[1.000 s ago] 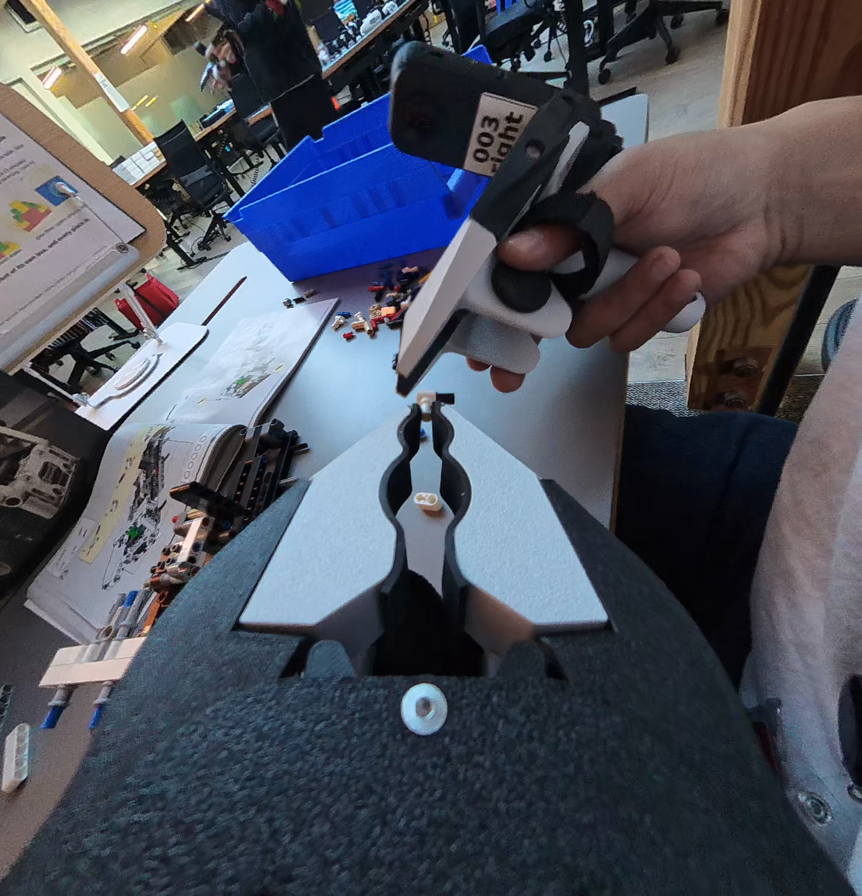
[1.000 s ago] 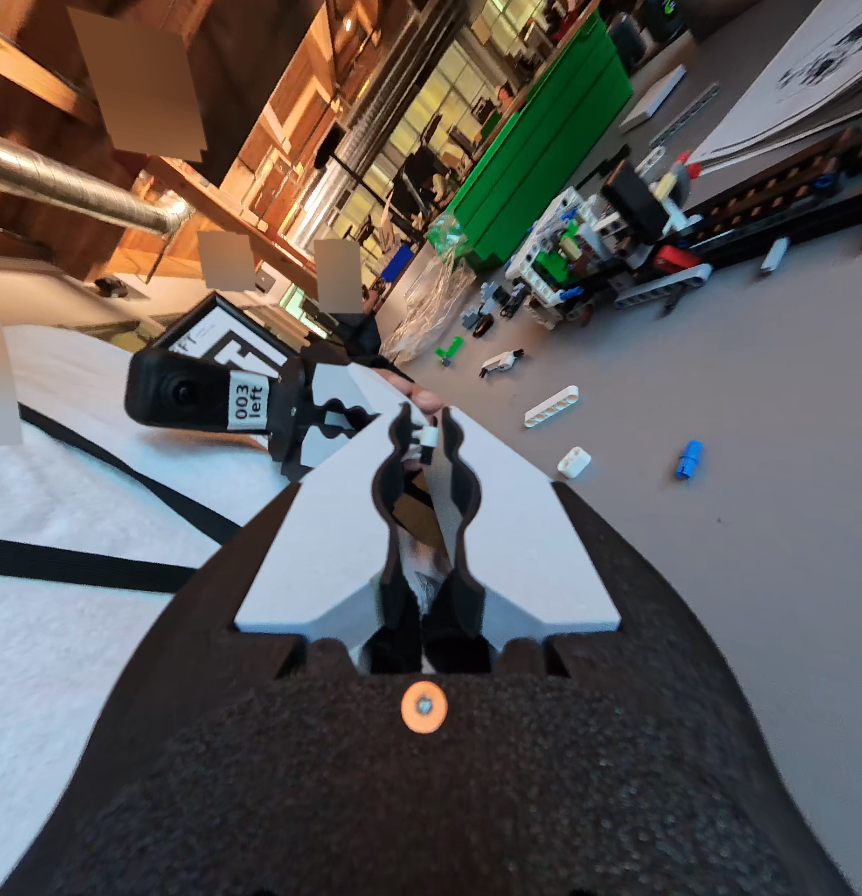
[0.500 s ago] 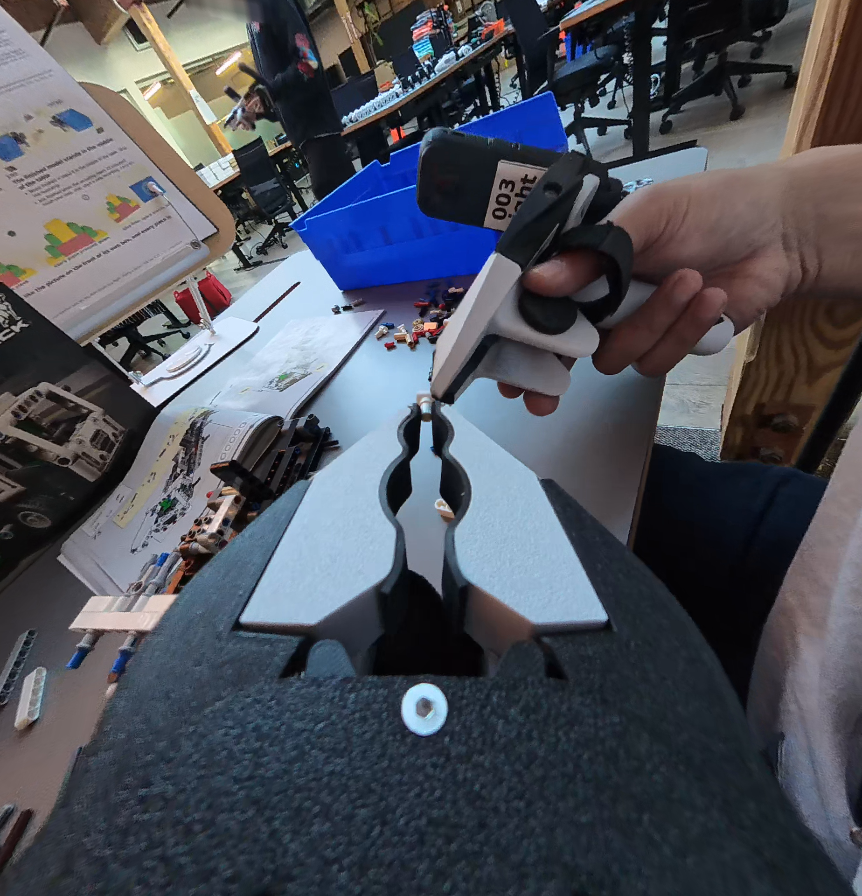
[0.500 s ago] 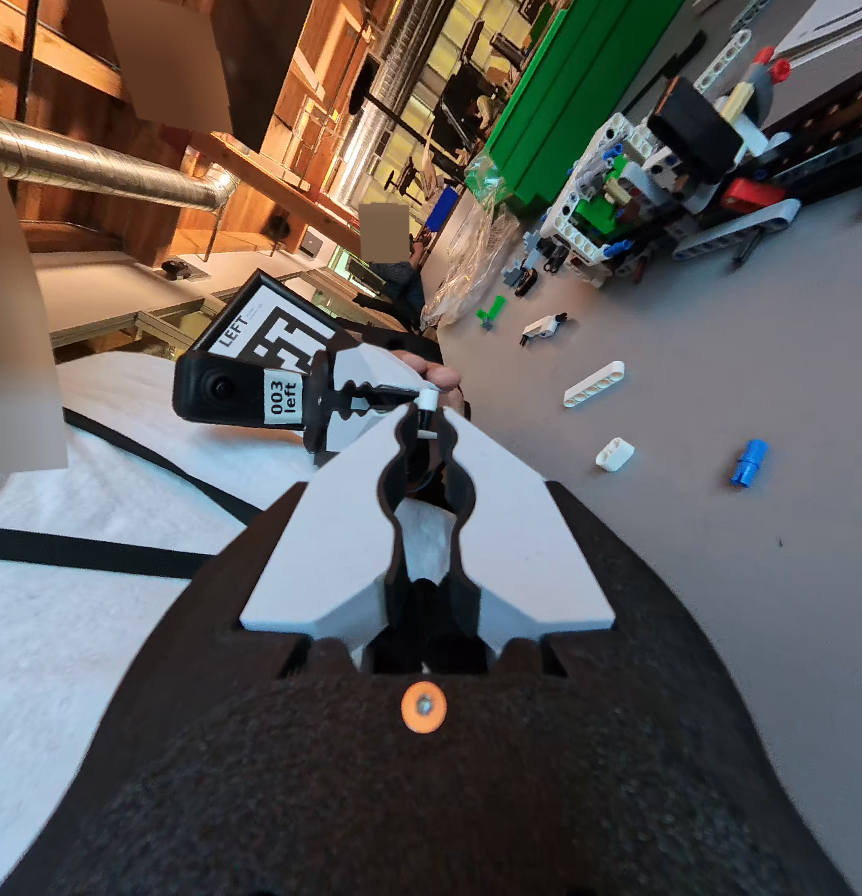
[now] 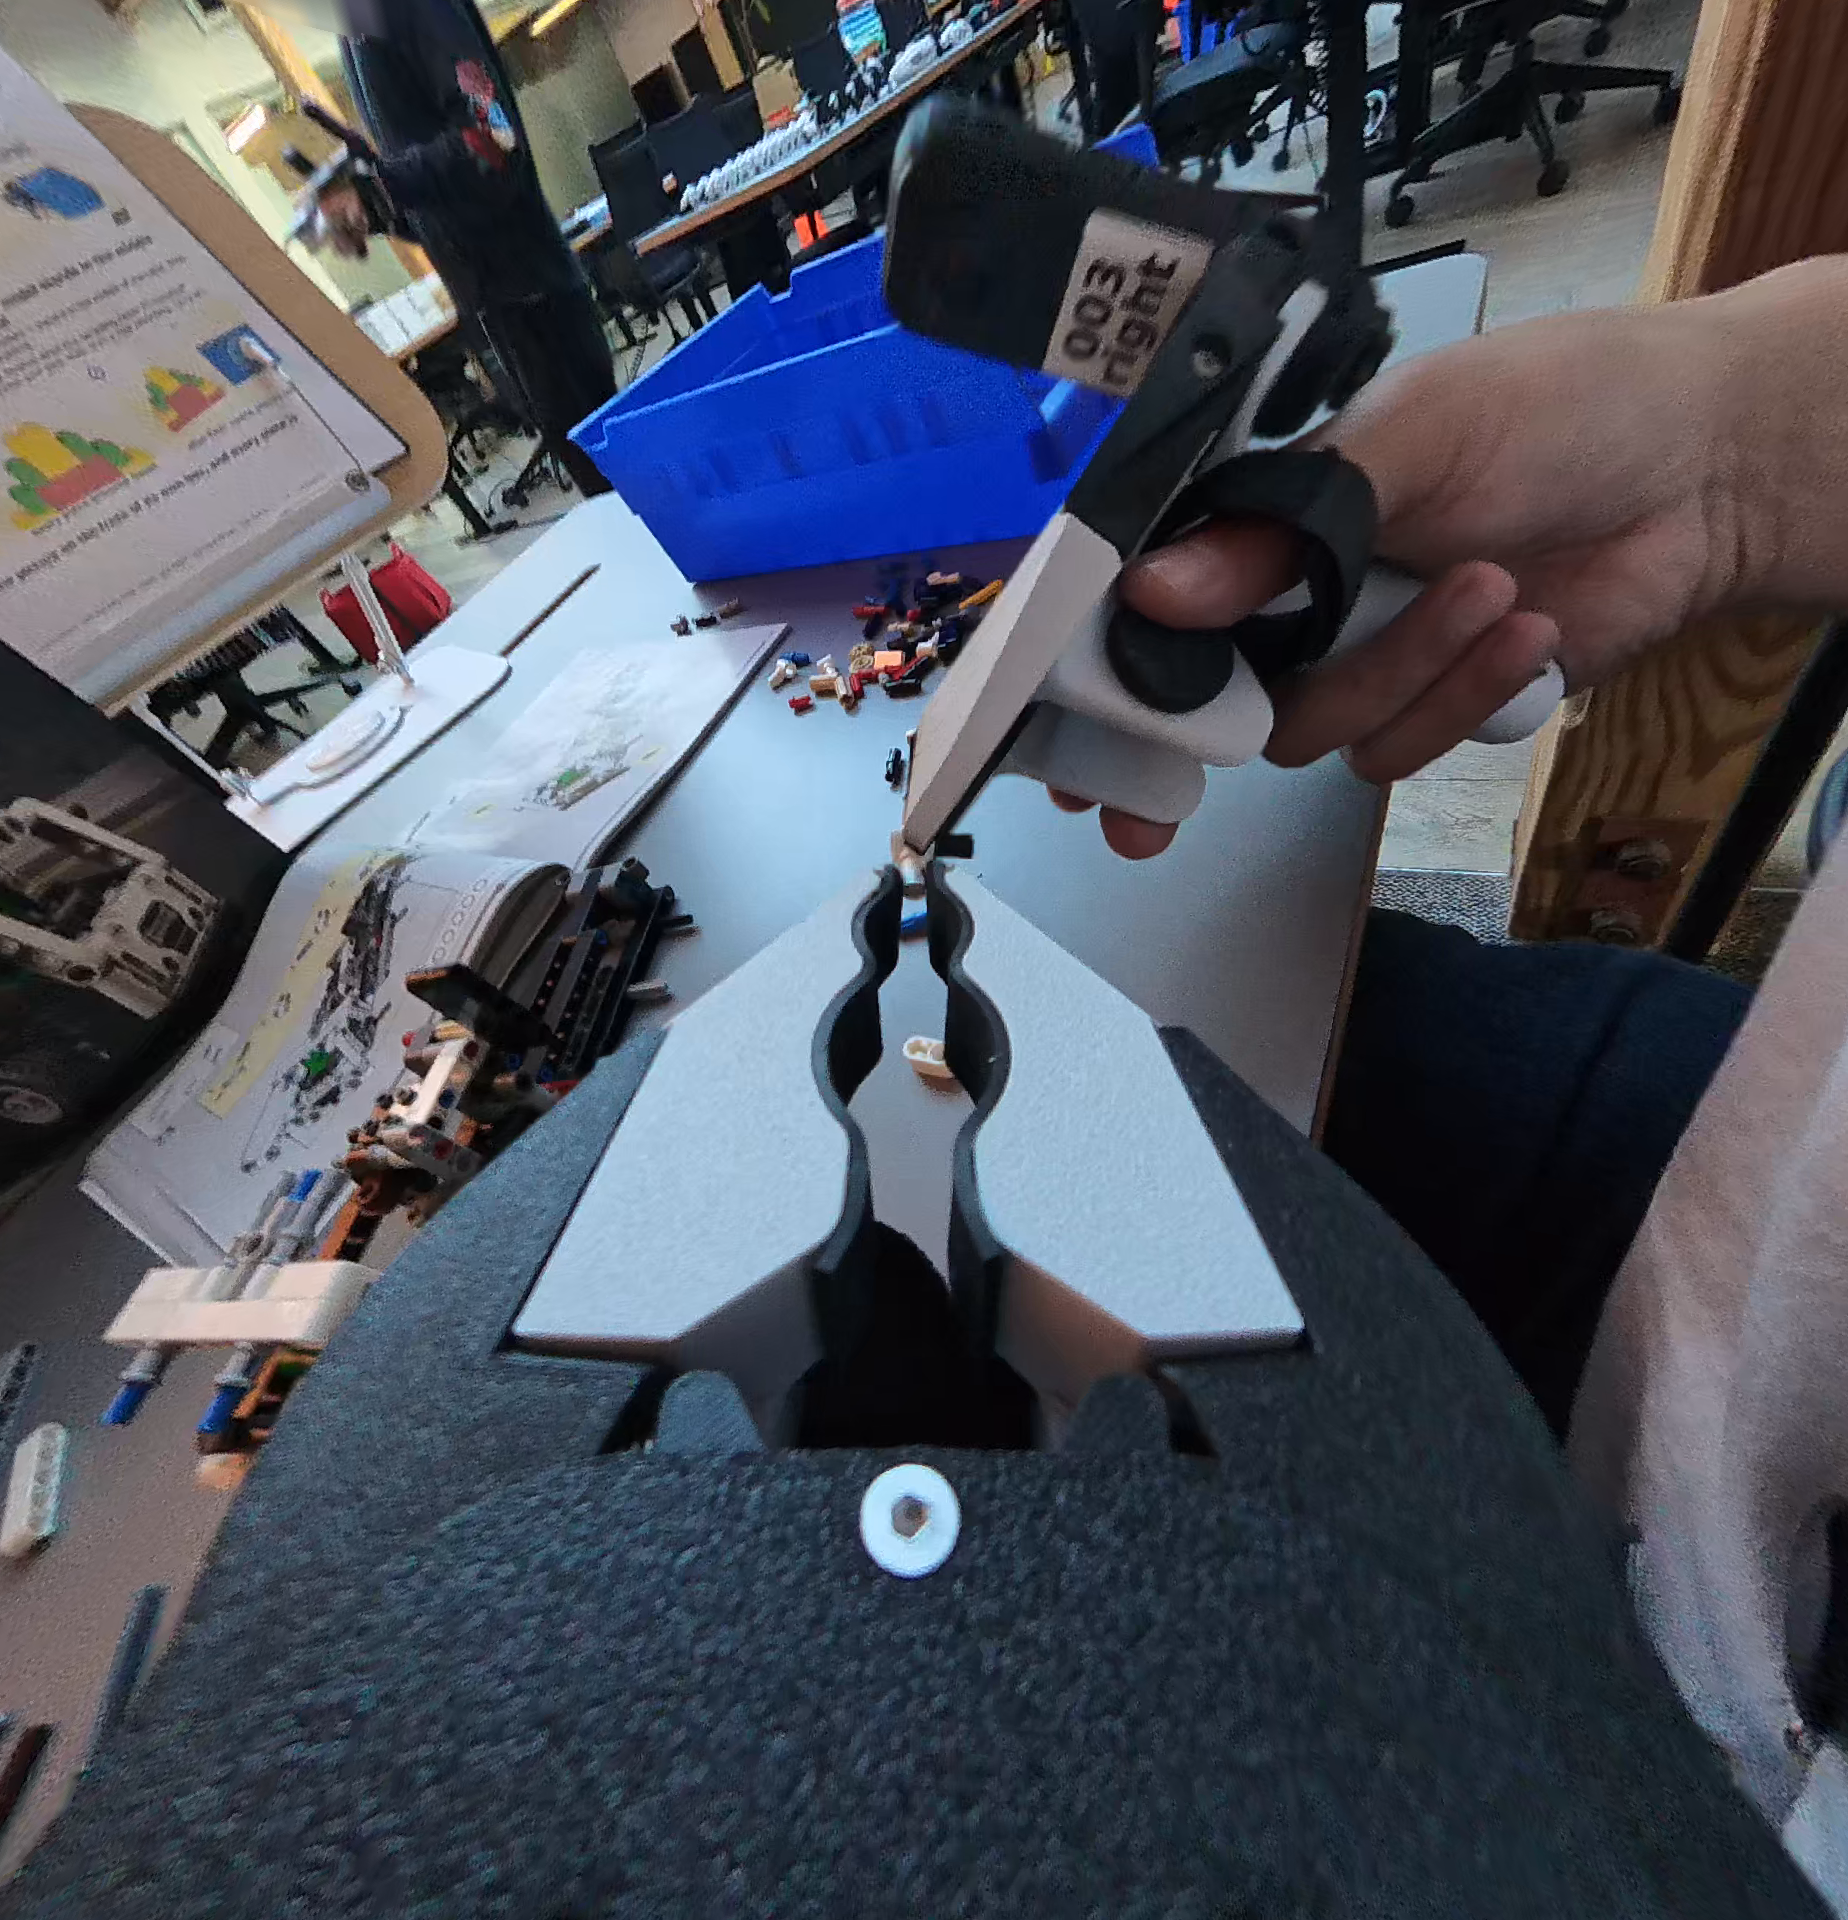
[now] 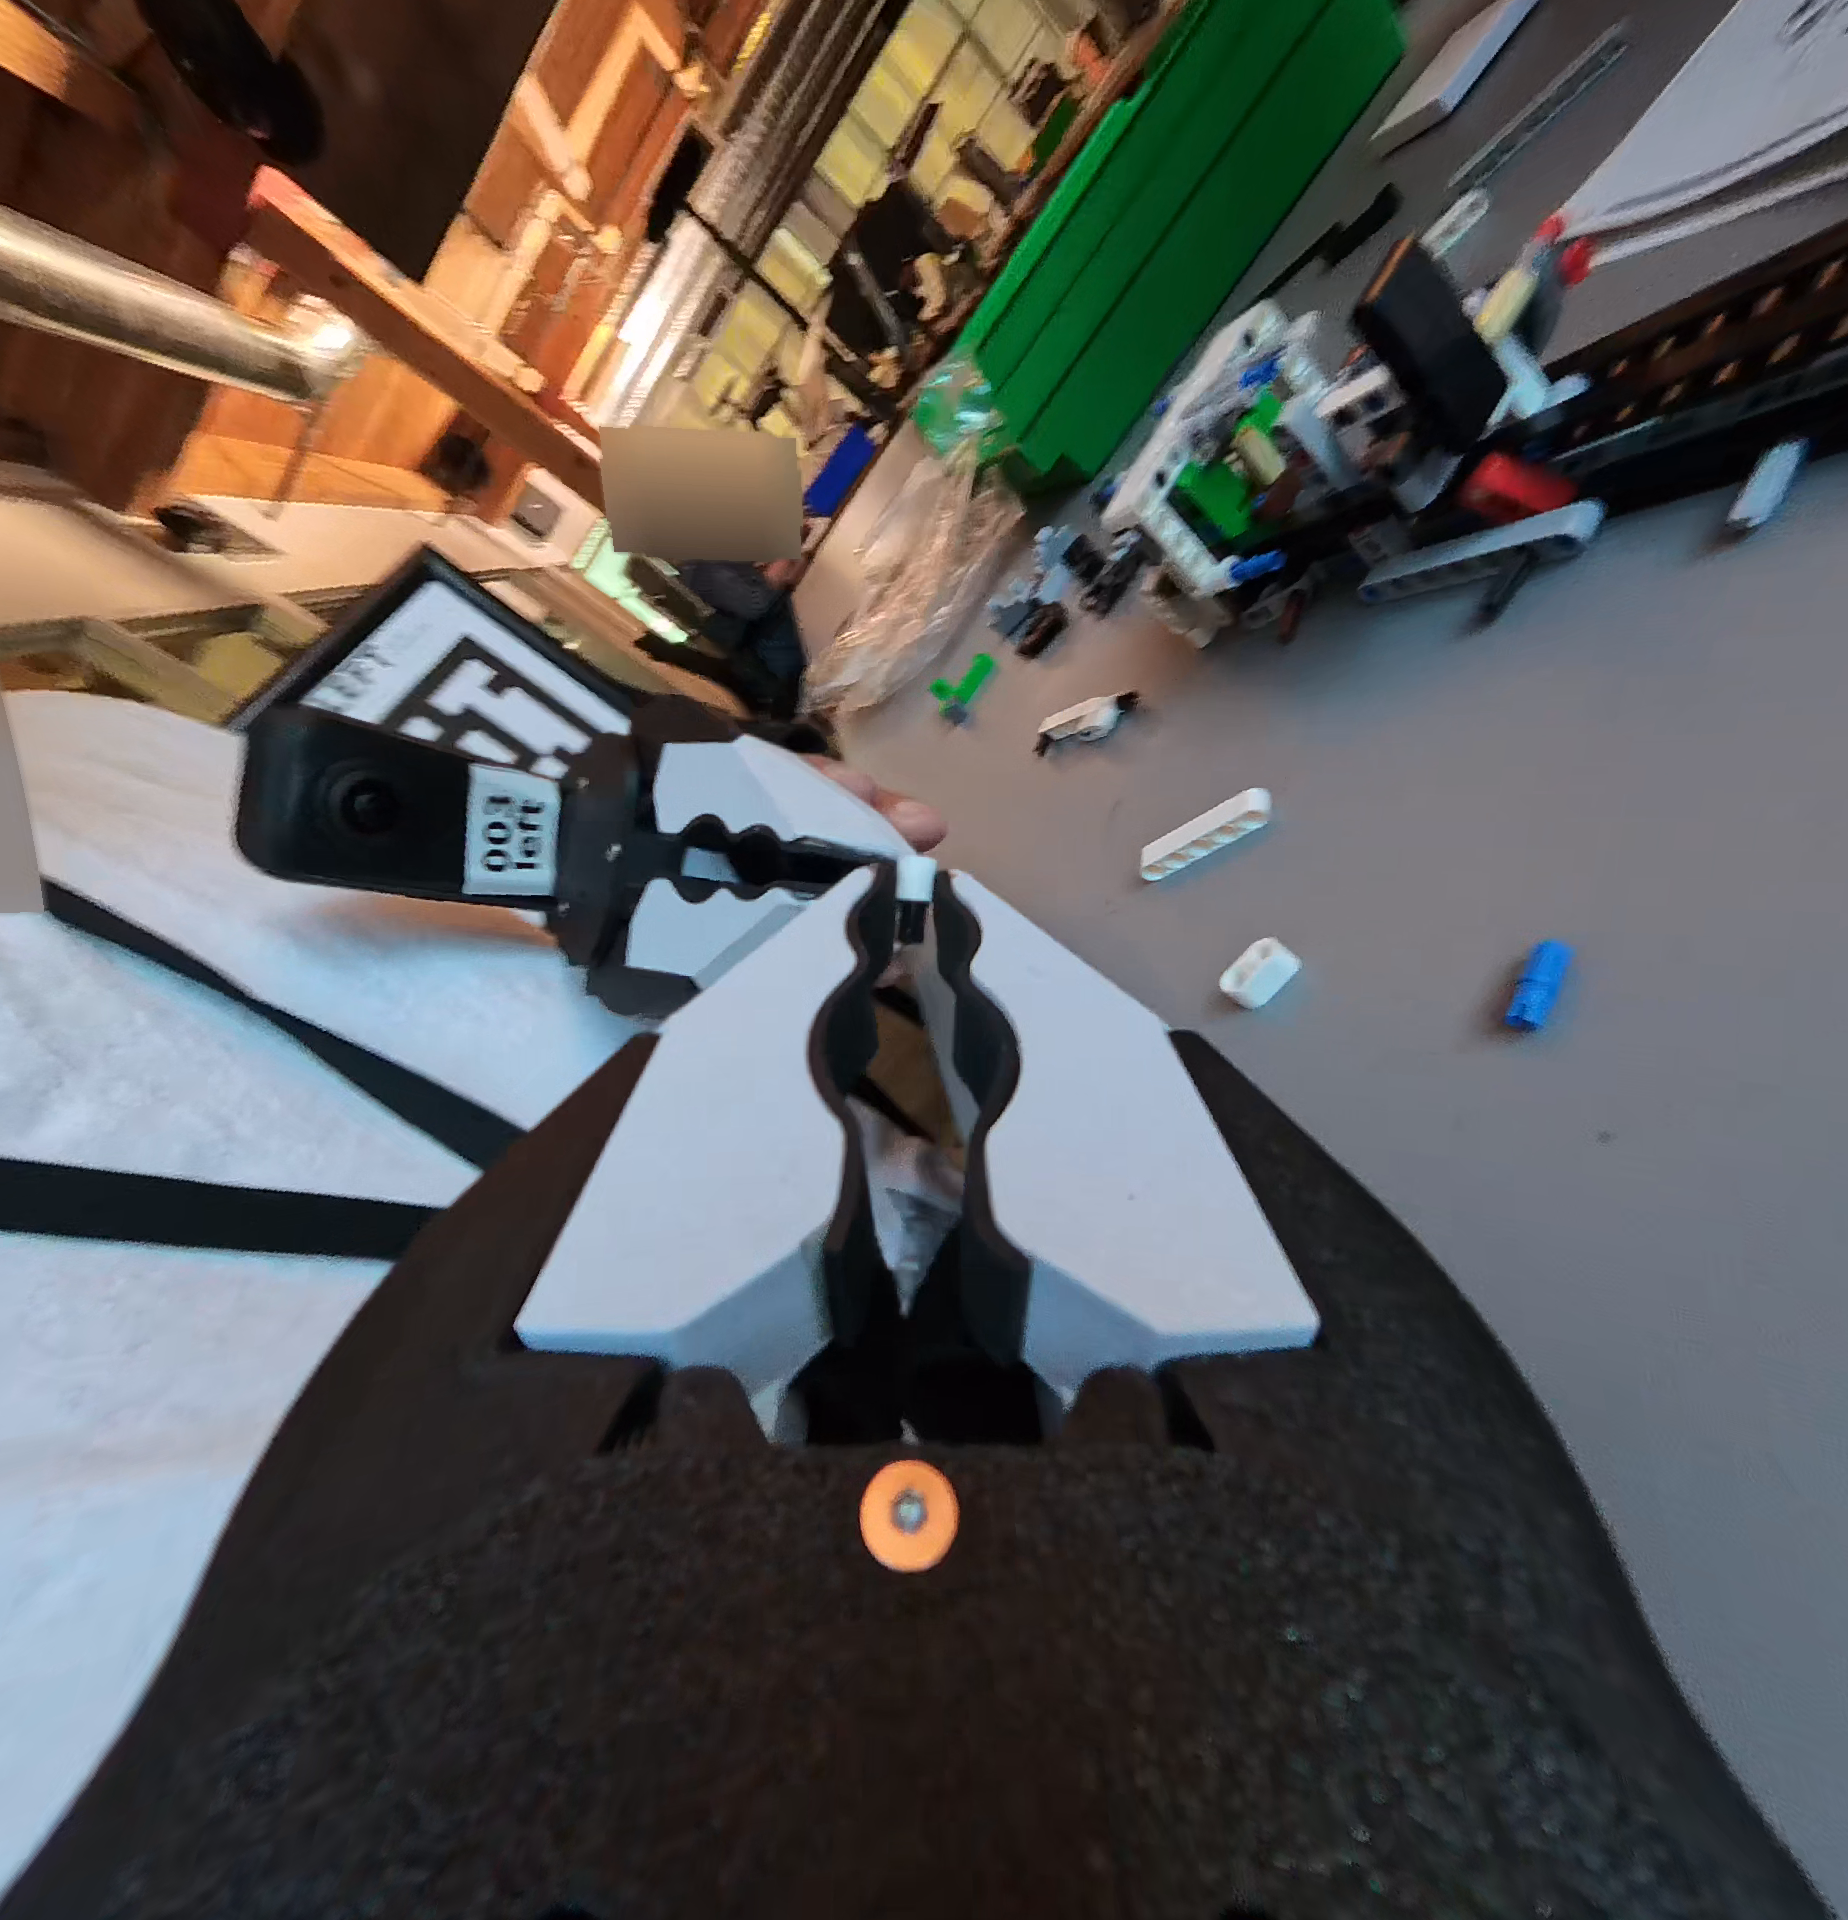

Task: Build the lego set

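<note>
My left gripper [image 5: 907, 885] is shut on a small tan lego piece [image 5: 912, 875] and holds it above the grey table [image 5: 1159, 935]. My right gripper [image 5: 925, 836] comes down from the upper right, held by a hand, and meets the left tips. In the right wrist view my right gripper [image 6: 912, 899] is shut on a small white piece with a black pin [image 6: 915, 883]. The left gripper [image 6: 868, 857] touches it from the left. A partly built model [image 6: 1242, 468] stands farther back on the table, and its black frame [image 5: 587, 966] shows in the left wrist view.
A blue bin [image 5: 826, 457] and a pile of loose pieces [image 5: 899, 644] sit at the back. An open instruction booklet [image 5: 608, 738] lies on the left. A white beam [image 6: 1206, 833], a small white piece [image 6: 1260, 971] and a blue pin [image 6: 1538, 982] lie loose. A green bin [image 6: 1159, 239] stands far off. Only a small space, under 4 cm, lies between the two pairs of fingers. Between my left fingertips and the partly built model [image 6: 1242, 468] there is roughly 15 centimeters.
The two grippers have come together tip to tip. The right gripper came down onto the left gripper's tips. Both stay shut on their small pieces.
</note>
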Demonstrator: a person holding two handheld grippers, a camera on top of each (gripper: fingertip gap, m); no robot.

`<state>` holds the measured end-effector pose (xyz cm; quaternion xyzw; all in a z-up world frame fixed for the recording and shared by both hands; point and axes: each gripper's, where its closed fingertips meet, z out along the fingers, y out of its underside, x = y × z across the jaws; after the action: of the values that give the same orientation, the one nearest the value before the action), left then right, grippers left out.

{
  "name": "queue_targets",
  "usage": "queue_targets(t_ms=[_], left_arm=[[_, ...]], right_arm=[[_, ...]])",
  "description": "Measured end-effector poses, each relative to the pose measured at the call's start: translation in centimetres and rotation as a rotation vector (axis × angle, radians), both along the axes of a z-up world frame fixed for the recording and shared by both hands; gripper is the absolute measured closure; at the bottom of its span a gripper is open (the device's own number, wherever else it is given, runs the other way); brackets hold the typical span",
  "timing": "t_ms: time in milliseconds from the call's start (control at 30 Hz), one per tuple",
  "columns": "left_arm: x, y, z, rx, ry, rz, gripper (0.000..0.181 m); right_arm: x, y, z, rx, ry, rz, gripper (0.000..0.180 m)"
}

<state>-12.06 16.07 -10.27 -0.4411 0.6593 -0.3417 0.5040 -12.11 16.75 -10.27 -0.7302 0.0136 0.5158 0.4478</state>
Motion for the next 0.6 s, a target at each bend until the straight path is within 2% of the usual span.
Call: queue_targets(t_ms=[133, 233, 300, 467, 600], left_arm=[[0.6, 1.7, -2.6, -0.156, 0.143, 0.119, 0.161], [0.9, 2.6, -5.3, -0.289, 0.277, 0.211, 0.156], [1.2, 2.7, -6.2, -0.312, 0.326, 0.241, 0.151], [1.8, 2.4, -8.2, -0.36, 0.461, 0.279, 0.149], [2.1, 2.0, -8.1, -0.39, 0.514, 0.26, 0.154]], right_arm=[[2.4, 0.1, -0.9, -0.006, -0.142, -0.104, 0.174], [4.0, -0.1, -0.9, -0.005, -0.122, -0.128, 0.174], [4.5, -0.2, -1.3, -0.014, -0.117, -0.128, 0.174], [4.2, -0.2, -1.9, -0.012, -0.115, -0.119, 0.174], [4.4, -0.3, -1.8, 0.001, -0.116, -0.131, 0.174]])
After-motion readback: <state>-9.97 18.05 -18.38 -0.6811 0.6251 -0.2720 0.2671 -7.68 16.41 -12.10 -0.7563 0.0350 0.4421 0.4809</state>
